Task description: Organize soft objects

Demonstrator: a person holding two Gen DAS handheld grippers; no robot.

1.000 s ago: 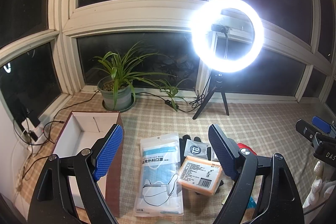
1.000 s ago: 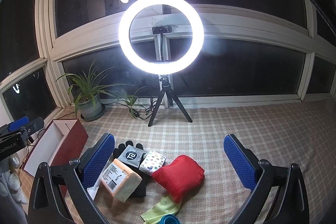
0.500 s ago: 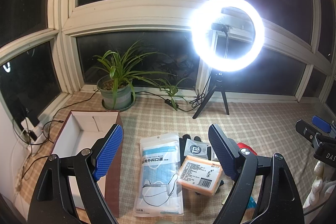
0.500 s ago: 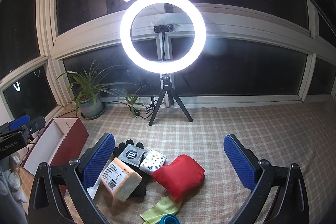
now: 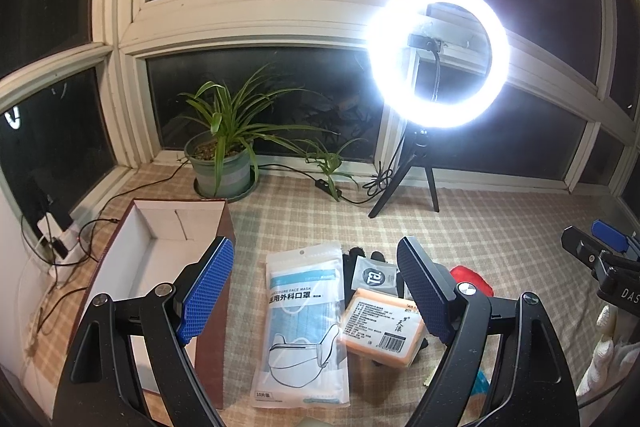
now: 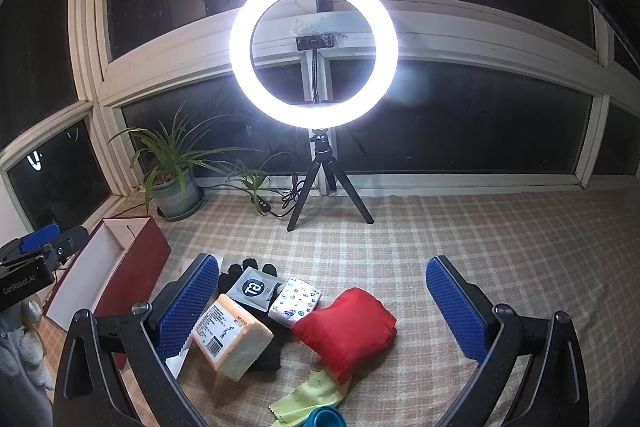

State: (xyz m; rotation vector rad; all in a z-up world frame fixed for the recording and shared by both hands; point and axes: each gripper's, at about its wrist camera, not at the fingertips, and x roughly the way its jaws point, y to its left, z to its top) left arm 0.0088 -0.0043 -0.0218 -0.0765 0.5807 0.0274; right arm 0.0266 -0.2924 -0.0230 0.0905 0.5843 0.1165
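My left tool (image 5: pixel 312 291) wide, holding nothing, above mask pack (image 5: pixel 303 327); my right tool (image 6: pixel 322 301) wide over red pouch (image 6: pixel 346 331); orange pack (image 6: pixel 230 339) beside; box (image 5: pixel 160 267) left, open.

The box (image 5: pixel 160 267) stands on the left of the cloth-covered floor (image 6: pixel 480 247), with the mask pack (image 5: pixel 304 323) just beside it on the right. The tissue pack (image 6: pixel 232 339) lies right of the mask pack, on the gloves (image 6: pixel 244 269), and the pouch (image 6: pixel 348 331) lies further right. The plant pot (image 5: pixel 222 173) and the ring light (image 6: pixel 314 55) stand behind them by the window.
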